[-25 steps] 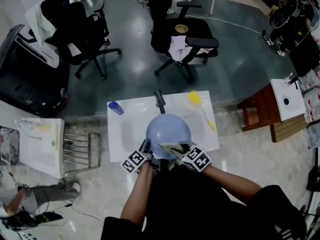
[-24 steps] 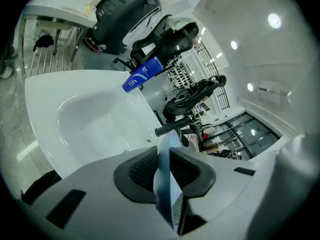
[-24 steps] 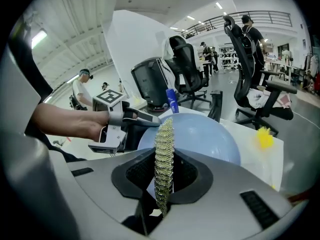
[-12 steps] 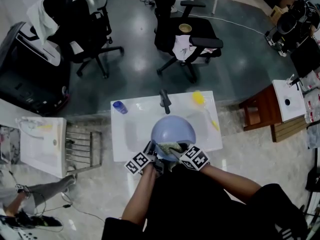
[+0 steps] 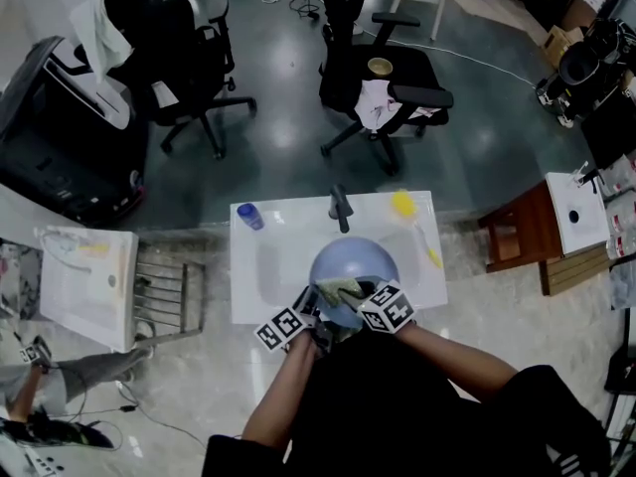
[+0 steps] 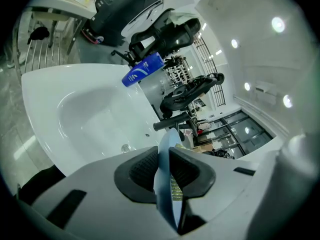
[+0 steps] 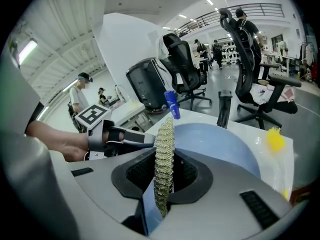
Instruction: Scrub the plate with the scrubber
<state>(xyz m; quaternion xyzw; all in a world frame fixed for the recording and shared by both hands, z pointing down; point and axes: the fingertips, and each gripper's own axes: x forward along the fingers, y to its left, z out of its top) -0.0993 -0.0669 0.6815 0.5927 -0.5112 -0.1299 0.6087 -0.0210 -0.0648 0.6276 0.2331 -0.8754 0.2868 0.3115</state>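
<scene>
A pale blue plate [image 5: 355, 263] is held over the white sink [image 5: 268, 261]. My left gripper [image 5: 316, 318] is shut on its near rim; in the left gripper view the plate's edge [image 6: 165, 181] runs between the dark pads. My right gripper [image 5: 350, 301] is shut on a green-yellow scrubber [image 5: 339, 291], which lies against the plate's near part. In the right gripper view the scrubber [image 7: 163, 161] stands upright between the pads, with the plate [image 7: 220, 144] behind it and the left gripper [image 7: 117, 135] to the left.
A black faucet [image 5: 340, 207] stands at the sink's back edge. A blue bottle [image 5: 249, 216] lies at the back left, a yellow object [image 5: 402, 204] at the back right. A metal rack [image 5: 164, 298] is to the left, office chairs [image 5: 383, 87] beyond.
The right gripper with the scrubber has slid a little leftward along the plate's near part. The left gripper keeps its hold on the rim. The head view has shifted.
</scene>
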